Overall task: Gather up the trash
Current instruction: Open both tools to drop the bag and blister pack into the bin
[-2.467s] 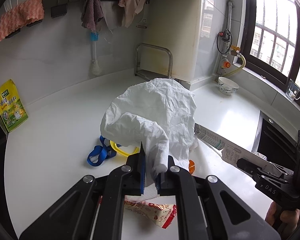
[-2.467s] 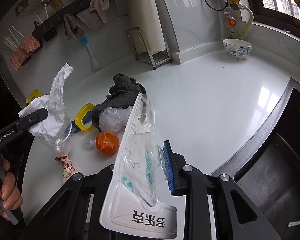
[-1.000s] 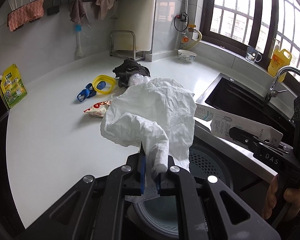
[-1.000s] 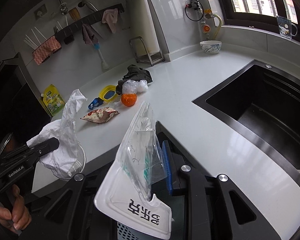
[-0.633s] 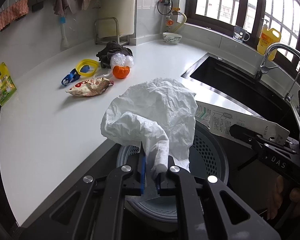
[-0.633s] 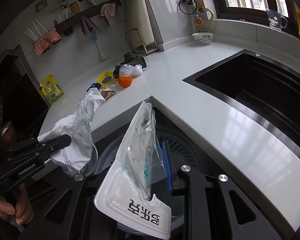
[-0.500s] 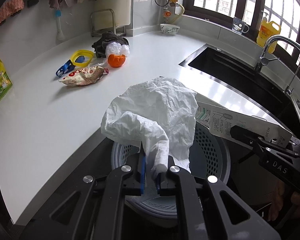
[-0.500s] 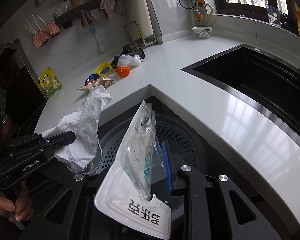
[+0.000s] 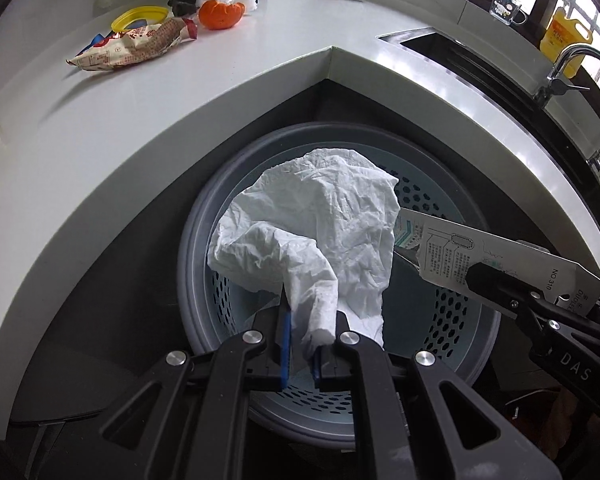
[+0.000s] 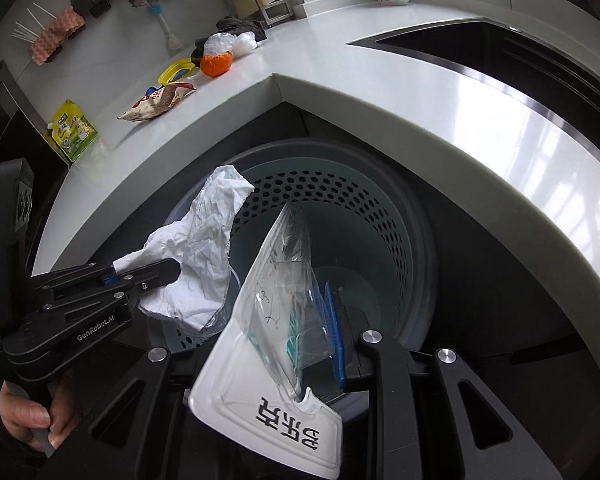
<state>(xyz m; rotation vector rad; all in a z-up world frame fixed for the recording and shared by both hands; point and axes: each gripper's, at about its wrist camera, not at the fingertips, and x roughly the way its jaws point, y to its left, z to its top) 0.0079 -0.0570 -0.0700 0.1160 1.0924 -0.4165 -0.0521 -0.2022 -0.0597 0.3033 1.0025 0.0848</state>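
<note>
The left gripper (image 9: 300, 344) has its jaws pressed together on the thin tail of a crumpled white paper towel (image 9: 312, 232), and the wide part of the towel stands up and away from the fingertips, over the open mouth of a round grey perforated plastic bin (image 9: 440, 320). The right gripper (image 10: 312, 344) pinches a clear plastic blister pack with a white printed card back (image 10: 276, 336); the pack lies between the fingers with its long axis along them, the narrow clear end pointing into the bin and the card end toward the camera. In the left view this pack comes in from the right edge, just beside the towel. The bin stands under the inner corner of a white countertop (image 9: 148, 128), whose edge curves around it. On the countertop, well apart from both grippers, lie a crumpled red and beige snack wrapper (image 9: 136, 46), an orange fruit peel (image 9: 220, 14) and a yellow ring-shaped lid (image 9: 140, 18). A dark sink (image 10: 500, 48) is on the right.
</note>
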